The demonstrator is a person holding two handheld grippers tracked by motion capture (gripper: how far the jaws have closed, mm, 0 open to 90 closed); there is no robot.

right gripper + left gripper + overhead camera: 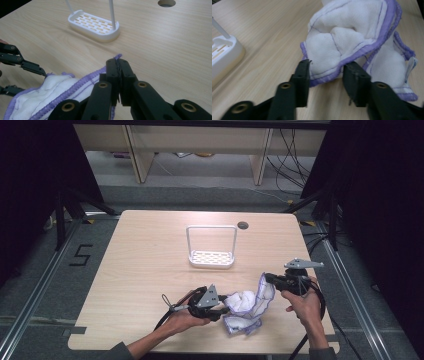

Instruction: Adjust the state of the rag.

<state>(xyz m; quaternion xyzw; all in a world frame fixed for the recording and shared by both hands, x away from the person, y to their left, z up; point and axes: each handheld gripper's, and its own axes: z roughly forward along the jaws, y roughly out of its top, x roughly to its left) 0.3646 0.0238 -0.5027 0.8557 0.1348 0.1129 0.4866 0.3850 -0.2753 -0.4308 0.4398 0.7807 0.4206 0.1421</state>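
1. In the left gripper view, the white cloth [352, 42] with purple stitched edging runs past the top of the frame, and its right-hand folds are partly covered by the right-hand jaw.
2. The white rack [224, 53] is cut by the left edge there; only one end of its slotted base and part of one thin upright show.
3. In the right gripper view, the rack's [95, 25] two uprights leave the frame at the top, so the handle's top bar is out of sight, and the round hole [166, 3] in the table [162, 45] is clipped by the top edge.
4. From the high view, the jaw tips of both tools are too small to read, and the cloth [247, 305] hides the table just under it.
5. The left gripper [325, 72] has its jaws partway apart around a bunched fold of the cloth. The left-hand pad touches the purple edge; whether the right-hand pad presses on the fabric cannot be told.
6. The right gripper [117, 65] is clamped tight on the cloth's purple hem, which sticks out just above its tips, and it holds that corner lifted.
7. The cloth lies crumpled at the near edge of the table, between the two grippers [212, 302] [272, 279] and well in front of the rack [211, 247].
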